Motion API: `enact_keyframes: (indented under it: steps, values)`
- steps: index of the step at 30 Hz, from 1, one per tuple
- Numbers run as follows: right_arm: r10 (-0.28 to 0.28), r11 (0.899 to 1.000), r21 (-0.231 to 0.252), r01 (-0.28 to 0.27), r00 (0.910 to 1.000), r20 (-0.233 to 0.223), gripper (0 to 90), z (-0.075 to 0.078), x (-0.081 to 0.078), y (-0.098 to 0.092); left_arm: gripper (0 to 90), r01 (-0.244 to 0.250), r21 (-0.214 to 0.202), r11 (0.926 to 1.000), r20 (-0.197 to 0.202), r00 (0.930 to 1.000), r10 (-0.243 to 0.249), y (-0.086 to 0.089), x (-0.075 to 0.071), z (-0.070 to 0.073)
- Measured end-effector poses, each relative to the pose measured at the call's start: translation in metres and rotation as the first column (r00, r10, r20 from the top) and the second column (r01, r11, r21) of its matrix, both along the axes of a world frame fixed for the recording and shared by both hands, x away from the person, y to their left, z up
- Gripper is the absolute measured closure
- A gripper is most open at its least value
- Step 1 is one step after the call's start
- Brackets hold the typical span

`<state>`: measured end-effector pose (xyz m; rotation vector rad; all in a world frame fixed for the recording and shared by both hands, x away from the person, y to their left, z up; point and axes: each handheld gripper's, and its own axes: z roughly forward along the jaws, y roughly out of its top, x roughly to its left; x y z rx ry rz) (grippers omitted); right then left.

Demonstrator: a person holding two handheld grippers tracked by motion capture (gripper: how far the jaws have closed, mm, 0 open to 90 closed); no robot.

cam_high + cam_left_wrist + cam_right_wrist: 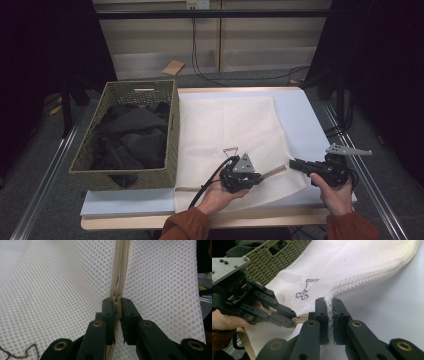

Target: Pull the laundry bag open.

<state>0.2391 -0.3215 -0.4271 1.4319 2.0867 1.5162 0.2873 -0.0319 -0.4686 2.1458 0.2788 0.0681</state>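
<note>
A white mesh laundry bag (230, 125) lies flat on the table, its beige zipper (275, 172) running along the near edge. My left gripper (260, 176) is shut on the zipper's slider; in the left gripper view the pads (110, 312) pinch the slider, and the zipper (121, 265) runs away across the mesh (62, 290). My right gripper (292, 163) is shut on the bag's bunched corner just to the right. In the right gripper view its fingertips (322, 307) clamp a fold of mesh (352, 265), with the left gripper (293, 317) close by on the left.
A green woven basket (172, 135) full of dark clothes (130, 135) stands at the table's left, touching the bag's edge; its wall (274, 257) rises behind the left gripper. A pale blue mat (310, 120) covers the table. A small brown stitched mark (307, 288) sits on the bag.
</note>
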Motion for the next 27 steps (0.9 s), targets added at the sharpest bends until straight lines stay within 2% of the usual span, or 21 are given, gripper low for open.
enact_keyframes:
  steps: [3,4,5,9,11,12,14,17,18,20,23,24,25,27]
  values:
    - [-0.002,1.0,0.0,0.002,1.0,0.0,85.5,0.0,0.0,0.0,82.6,-0.01,0.007,0.9999,-0.005,0.9999,0.01,0.003,0.0,0.001]
    - [-0.002,1.0,0.001,0.002,1.0,0.0,85.5,0.0,0.0,0.0,82.6,-0.009,0.022,0.9997,0.003,1.0,0.009,0.003,-0.001,0.002]
    - [-0.001,1.0,0.001,0.001,1.0,-0.001,85.5,0.0,0.0,0.0,82.6,-0.011,0.009,0.9999,0.001,0.9999,0.011,0.003,-0.001,0.001]
    - [0.007,1.0,-0.001,-0.007,1.0,-0.001,85.5,-0.001,0.0,0.0,82.6,-0.002,0.005,1.0,-0.011,0.9999,0.002,0.004,0.0,0.0]
    - [0.004,1.0,-0.003,-0.004,1.0,-0.003,85.5,0.0,0.0,0.001,82.6,0.0,0.018,0.9998,-0.008,1.0,0.0,0.004,0.0,0.001]
    - [0.008,1.0,-0.003,-0.008,1.0,0.0,85.5,0.0,0.0,0.001,82.6,-0.003,0.038,0.9993,-0.006,1.0,0.003,0.004,0.0,0.001]
    - [-0.003,1.0,-0.004,0.003,1.0,-0.001,85.5,0.001,0.0,0.0,82.6,0.001,0.049,0.9988,-0.009,1.0,0.0,0.006,0.001,0.0]
    - [-0.006,1.0,0.0,0.006,1.0,-0.001,85.5,0.0,-0.001,-0.002,82.6,-0.002,0.042,0.9991,-0.014,0.9999,0.003,0.008,0.001,-0.002]
    - [-0.007,1.0,-0.002,0.007,1.0,0.0,85.5,-0.001,-0.001,-0.002,82.6,-0.001,0.059,0.9983,-0.017,0.9999,0.002,0.01,0.001,-0.001]
    - [-0.003,1.0,-0.001,0.003,1.0,-0.004,85.5,-0.001,-0.001,-0.002,82.6,0.005,0.044,0.999,-0.011,0.9999,-0.004,0.01,0.001,-0.001]
    - [-0.003,1.0,-0.003,0.003,1.0,0.0,85.4,0.0,-0.001,-0.001,82.6,0.006,0.047,0.9989,-0.016,0.9999,-0.005,0.01,0.001,-0.001]
    - [-0.004,1.0,-0.003,0.004,1.0,-0.001,85.5,0.0,-0.001,0.0,82.6,0.008,0.065,0.9979,-0.014,0.9999,-0.007,0.01,0.001,-0.001]
    - [-0.004,1.0,-0.004,0.004,1.0,-0.001,85.5,0.0,-0.001,-0.001,82.6,0.007,0.06,0.9982,-0.018,0.9998,-0.006,0.011,0.002,-0.002]
    - [-0.004,1.0,-0.001,0.005,1.0,0.002,85.5,0.0,-0.001,-0.002,82.6,0.008,0.082,0.9966,-0.017,0.9998,-0.006,0.012,0.002,-0.002]
